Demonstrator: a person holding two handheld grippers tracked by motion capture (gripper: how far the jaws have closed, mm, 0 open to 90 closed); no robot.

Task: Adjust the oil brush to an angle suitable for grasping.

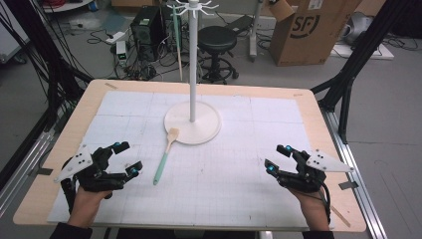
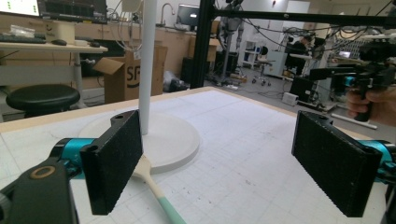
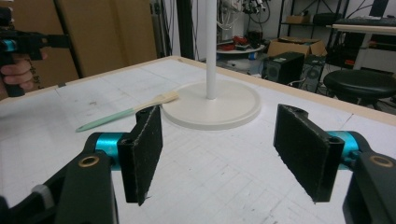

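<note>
The brush (image 1: 164, 158) lies flat on the tabletop (image 1: 239, 164) just beyond the left claw (image 1: 128, 158) and to its inner side — near, not touching. Its bristle end rests on the base of the white stand (image 1: 192, 122), its green handle pointing back toward the person. The left claw stands released, jaws wide, nothing between them. The right claw (image 1: 276, 159) — also released and empty — sits well apart from the brush, across the tabletop.
</note>
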